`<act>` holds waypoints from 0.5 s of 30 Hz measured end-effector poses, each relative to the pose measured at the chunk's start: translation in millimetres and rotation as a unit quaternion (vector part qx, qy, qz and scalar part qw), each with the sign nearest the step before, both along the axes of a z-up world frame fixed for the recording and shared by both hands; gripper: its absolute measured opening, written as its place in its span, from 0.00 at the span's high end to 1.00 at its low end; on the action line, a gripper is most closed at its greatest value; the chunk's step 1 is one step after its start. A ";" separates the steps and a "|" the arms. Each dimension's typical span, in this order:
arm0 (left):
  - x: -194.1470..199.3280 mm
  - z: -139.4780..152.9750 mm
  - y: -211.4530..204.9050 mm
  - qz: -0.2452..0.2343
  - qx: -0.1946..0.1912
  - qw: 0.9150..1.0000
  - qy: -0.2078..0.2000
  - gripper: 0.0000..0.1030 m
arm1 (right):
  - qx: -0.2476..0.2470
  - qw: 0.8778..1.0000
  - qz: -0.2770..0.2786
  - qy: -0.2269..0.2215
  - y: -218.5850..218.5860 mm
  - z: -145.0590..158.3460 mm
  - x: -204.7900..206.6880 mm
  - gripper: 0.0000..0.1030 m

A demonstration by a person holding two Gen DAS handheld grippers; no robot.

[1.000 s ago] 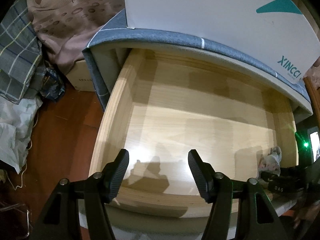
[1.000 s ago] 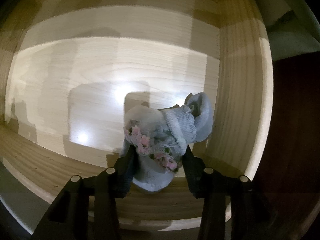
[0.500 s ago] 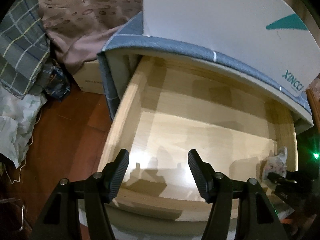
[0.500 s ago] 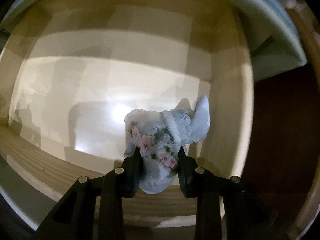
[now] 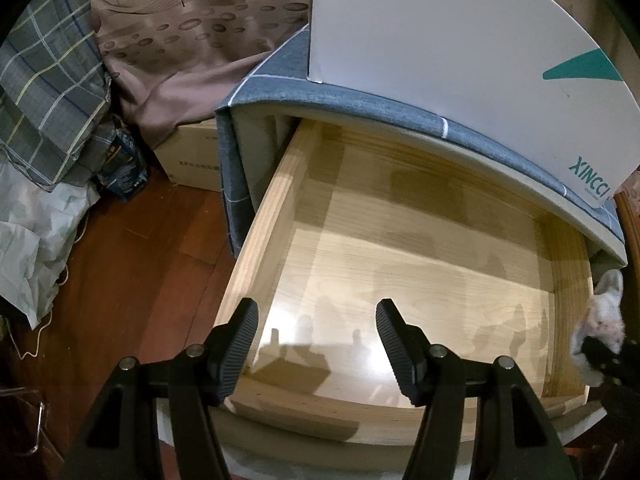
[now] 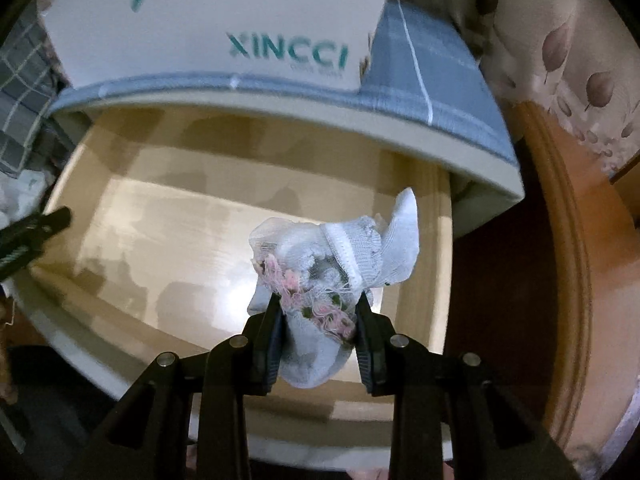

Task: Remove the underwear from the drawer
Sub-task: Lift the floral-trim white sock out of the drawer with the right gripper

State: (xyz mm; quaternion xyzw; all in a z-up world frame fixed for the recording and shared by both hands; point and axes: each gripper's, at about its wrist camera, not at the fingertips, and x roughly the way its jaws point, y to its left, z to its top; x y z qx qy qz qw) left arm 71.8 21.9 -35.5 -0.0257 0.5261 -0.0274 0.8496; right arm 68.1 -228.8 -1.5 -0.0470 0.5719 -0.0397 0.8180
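Your right gripper: fingers clamped on the white underwear, now lifted above the wooden drawer, earlier inside. Your left gripper: fingers wide, empty, over the drawer's front edge.

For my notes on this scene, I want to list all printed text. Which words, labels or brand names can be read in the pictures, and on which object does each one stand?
"XINCCI": in teal letters on the white box that stands on the cabinet top above the drawer.
A smaller line under that word: too blurred to read.
Print on the cardboard box on the floor: too small to read.
Print on the blue package beside it: unreadable.
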 end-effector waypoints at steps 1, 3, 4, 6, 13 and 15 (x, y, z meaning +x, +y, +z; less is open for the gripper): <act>0.2 0.0 0.9 0.001 -0.001 1.000 0.001 0.39 | 0.005 1.000 0.003 -0.006 -0.2 7.6 -2.4 0.73; 0.9 -0.3 2.2 0.001 -0.002 1.000 0.002 0.39 | 0.011 1.000 0.007 -0.015 -5.0 21.6 -8.5 0.73; 0.9 0.2 2.8 0.001 -0.001 1.000 0.002 0.39 | 0.017 1.000 0.008 -0.020 -5.8 31.2 -11.5 0.73; 0.8 0.4 2.9 0.001 0.001 1.000 0.001 0.39 | 0.028 0.999 0.009 -0.029 -5.6 41.0 -9.4 0.73; -0.8 0.7 2.3 0.000 0.005 1.000 -0.002 0.39 | 0.044 0.996 0.005 -0.083 4.6 99.2 5.6 0.73; -1.0 0.5 1.5 -0.001 0.006 1.000 -0.003 0.39 | 0.049 0.994 0.003 -0.100 5.3 120.0 12.1 0.73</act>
